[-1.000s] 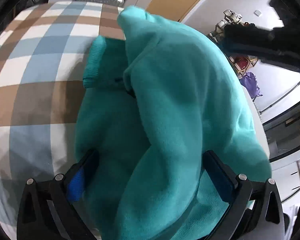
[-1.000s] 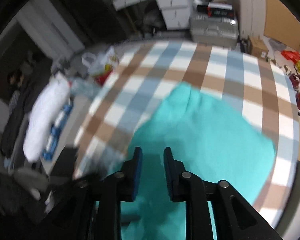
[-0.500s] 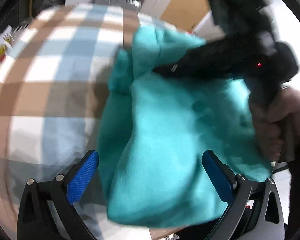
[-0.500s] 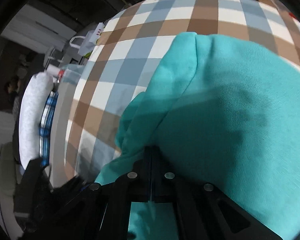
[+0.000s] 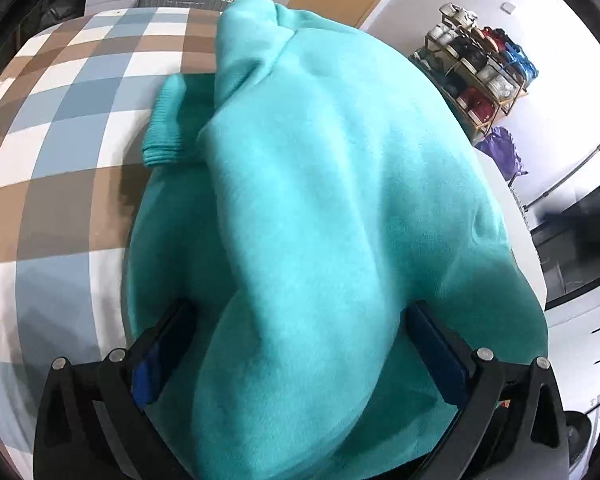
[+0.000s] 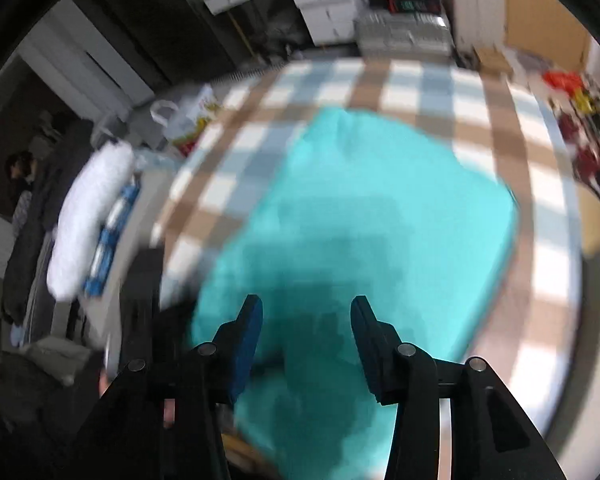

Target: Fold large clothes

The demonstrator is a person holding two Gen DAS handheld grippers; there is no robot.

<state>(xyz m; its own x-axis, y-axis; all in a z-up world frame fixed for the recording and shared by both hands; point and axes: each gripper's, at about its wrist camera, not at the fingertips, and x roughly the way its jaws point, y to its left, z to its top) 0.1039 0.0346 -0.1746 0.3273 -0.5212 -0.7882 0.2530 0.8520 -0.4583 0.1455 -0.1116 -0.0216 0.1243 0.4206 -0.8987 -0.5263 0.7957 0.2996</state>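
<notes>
The right claw has just opened, empty above the teal sweatshirt; the left claw, wide, straddles the folded bulk at 6 o'clock, so this fold looks laid.

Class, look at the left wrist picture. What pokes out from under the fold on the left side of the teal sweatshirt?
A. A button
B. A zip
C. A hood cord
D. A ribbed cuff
D: a ribbed cuff sticks out from under the teal sweatshirt onto the checked cloth.
</notes>
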